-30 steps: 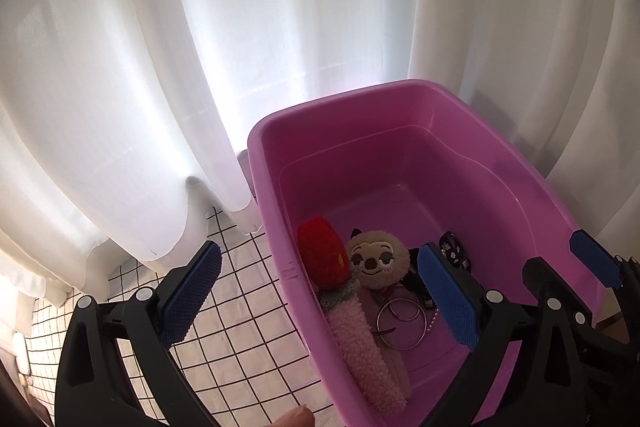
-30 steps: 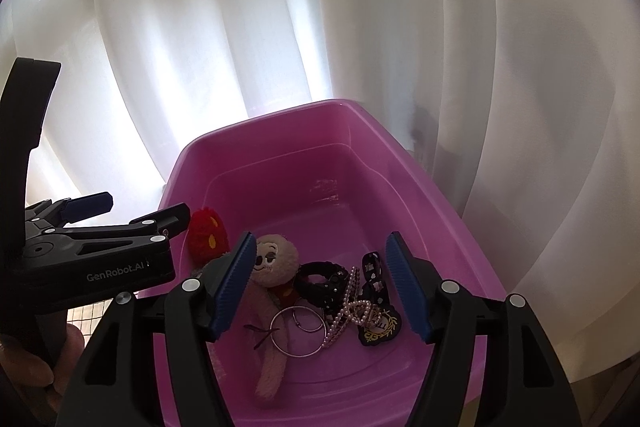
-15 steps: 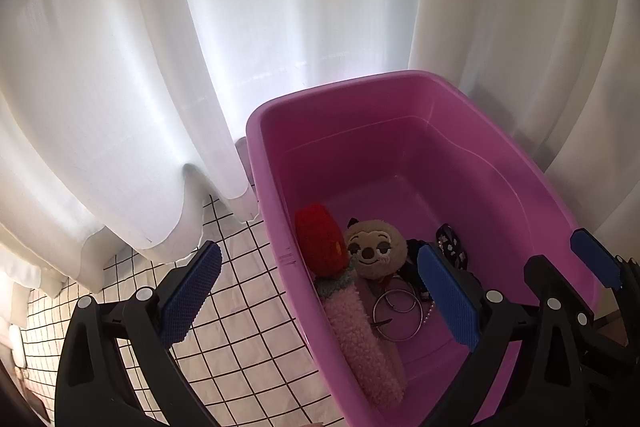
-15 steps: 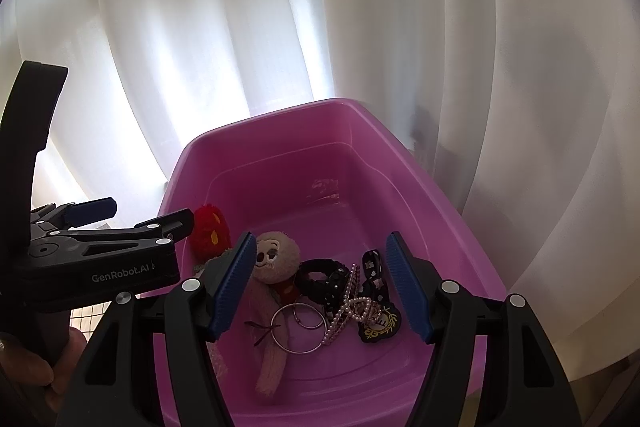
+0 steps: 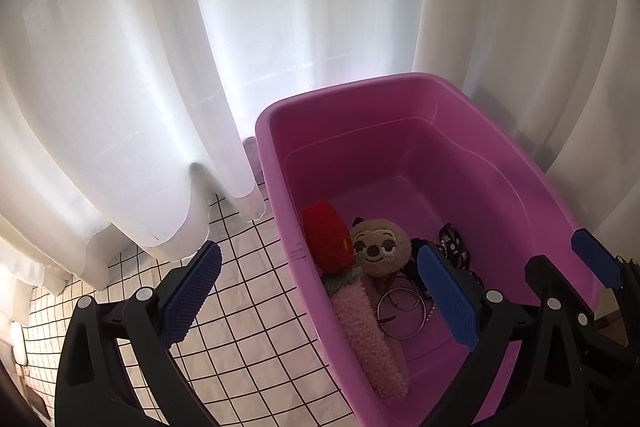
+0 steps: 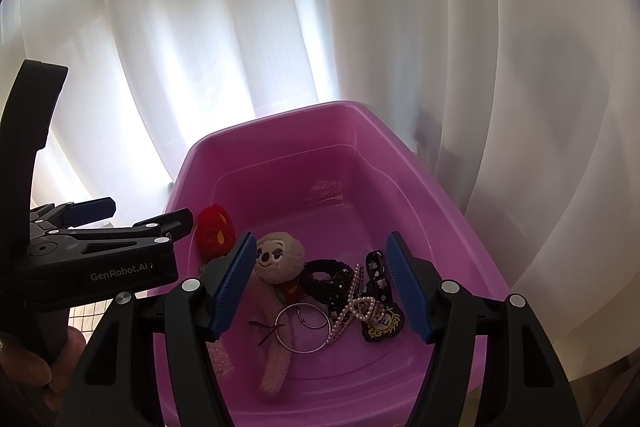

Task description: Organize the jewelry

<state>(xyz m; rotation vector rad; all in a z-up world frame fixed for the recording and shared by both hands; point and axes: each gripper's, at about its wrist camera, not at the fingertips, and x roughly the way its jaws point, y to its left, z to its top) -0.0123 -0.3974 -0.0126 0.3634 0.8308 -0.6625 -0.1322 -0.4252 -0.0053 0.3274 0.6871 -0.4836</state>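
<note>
A pink plastic tub [image 5: 360, 95] [image 6: 280, 119] holds a sloth plush keychain [image 5: 380, 247] [image 6: 278, 259], a red plush [image 5: 326, 243] [image 6: 214, 229], silver rings [image 6: 304, 327] [image 5: 400, 311], a pearl bead strand [image 6: 352, 303], a black scrunchie [image 6: 328, 279] and a black badge strap [image 6: 380, 319]. My left gripper [image 5: 320, 299] is open and empty, straddling the tub's left wall. My right gripper [image 6: 324, 283] is open and empty above the jewelry. The left gripper [image 6: 132, 235] also shows in the right wrist view, over the tub's left rim.
White curtains [image 5: 160, 47] [image 6: 440, 27] hang close behind and around the tub. A white surface with a black grid [image 5: 248, 327] lies left of the tub. A hand [image 6: 24, 359] holds the left gripper's handle.
The left wrist view has shifted slightly, so the tub sits a little lower and more centred. The right gripper has barely moved. Both stay open.
</note>
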